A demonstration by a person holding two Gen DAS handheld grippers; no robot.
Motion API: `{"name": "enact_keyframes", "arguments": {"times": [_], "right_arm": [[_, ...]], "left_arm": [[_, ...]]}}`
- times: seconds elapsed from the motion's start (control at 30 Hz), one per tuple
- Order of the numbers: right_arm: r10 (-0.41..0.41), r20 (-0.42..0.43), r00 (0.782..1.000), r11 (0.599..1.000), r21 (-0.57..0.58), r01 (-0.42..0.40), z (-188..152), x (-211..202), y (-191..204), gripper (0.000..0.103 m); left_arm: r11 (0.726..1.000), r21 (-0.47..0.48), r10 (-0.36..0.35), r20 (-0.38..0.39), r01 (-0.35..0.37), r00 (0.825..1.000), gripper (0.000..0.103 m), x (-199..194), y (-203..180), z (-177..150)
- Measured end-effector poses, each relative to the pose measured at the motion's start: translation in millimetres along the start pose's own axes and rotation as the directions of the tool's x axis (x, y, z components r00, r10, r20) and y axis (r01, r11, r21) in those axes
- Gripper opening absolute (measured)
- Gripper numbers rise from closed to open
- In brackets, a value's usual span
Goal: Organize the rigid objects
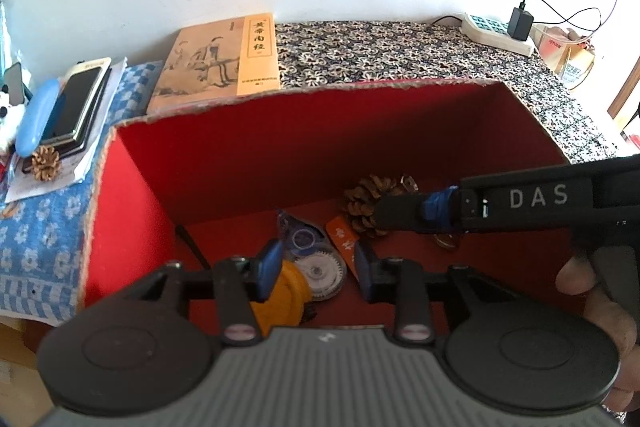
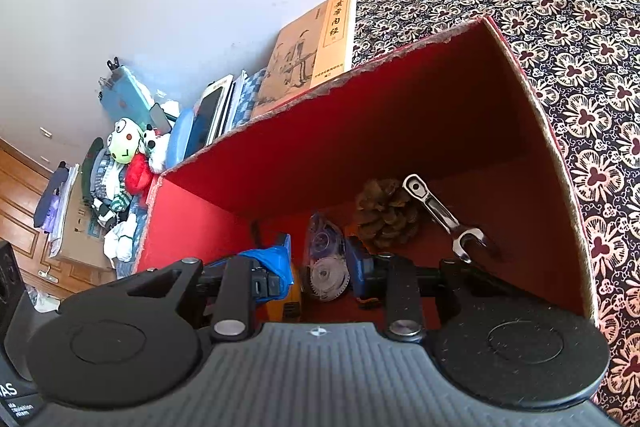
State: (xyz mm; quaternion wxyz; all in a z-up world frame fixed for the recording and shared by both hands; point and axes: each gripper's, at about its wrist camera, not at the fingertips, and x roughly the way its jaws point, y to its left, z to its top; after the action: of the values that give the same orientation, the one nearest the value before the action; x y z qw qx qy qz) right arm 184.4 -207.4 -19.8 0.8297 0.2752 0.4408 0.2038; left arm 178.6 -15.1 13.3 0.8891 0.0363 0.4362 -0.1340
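Note:
A red cardboard box (image 1: 240, 163) stands open on the table. In it lie a pine cone (image 1: 366, 205), a correction-tape dispenser (image 1: 316, 259), an orange object (image 1: 286, 301), an orange flat piece (image 1: 342, 239) and a dark thin stick (image 1: 192, 241). The right wrist view shows the box (image 2: 400, 115), the pine cone (image 2: 386, 213), the dispenser (image 2: 326, 259) and a metal wrench (image 2: 444, 217). My left gripper (image 1: 318, 267) is open and empty above the box. My right gripper (image 2: 320, 261) is open and empty inside the box top; its body (image 1: 500, 205) crosses the left wrist view.
Behind the box lies a tan book (image 1: 220, 61) on a patterned cloth (image 1: 400, 51). To the left are phones (image 1: 78, 103), a blue case (image 1: 36, 121) and a small pine cone (image 1: 46, 163). A power strip (image 1: 496, 31) sits at the back right. Plush toys (image 2: 128, 151) lie far left.

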Motion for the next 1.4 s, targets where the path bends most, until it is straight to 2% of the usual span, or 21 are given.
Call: {"name": "enact_keyframes", "arguments": {"times": [0.2,0.27,0.5,0.97,1.17,1.4], "right_arm": [[0.007,0.003,1.0,1.0,0.022,-0.007,0,0,-3,0.014],[0.01,0.004,1.0,1.0,0.027,-0.01,0,0,-3,0.014],[0.009,0.011,1.0,0.999,0.03,-0.01,-1,-2,-3,0.014],[0.003,0.014,1.0,0.999,0.035,-0.003,-1,-1,-3,0.014],[0.003,0.014,1.0,0.999,0.035,-0.003,-1,-1,-3,0.014],[-0.001,0.019,1.0,0.999,0.036,0.0,-2,-1,-3,0.014]], "left_arm": [[1.0,-0.001,0.011,-0.007,-0.011,1.0,0.035,1,0,1],[1.0,0.011,0.022,-0.005,-0.022,1.0,0.041,0,-1,2],[0.993,0.055,0.099,0.029,-0.101,0.995,0.043,1,-6,7],[0.997,0.03,0.077,0.024,-0.077,0.997,0.044,6,1,11],[0.998,-0.008,0.061,0.019,-0.061,0.998,0.045,5,5,10],[0.997,-0.016,0.07,0.017,-0.069,0.997,0.045,5,5,10]]}}
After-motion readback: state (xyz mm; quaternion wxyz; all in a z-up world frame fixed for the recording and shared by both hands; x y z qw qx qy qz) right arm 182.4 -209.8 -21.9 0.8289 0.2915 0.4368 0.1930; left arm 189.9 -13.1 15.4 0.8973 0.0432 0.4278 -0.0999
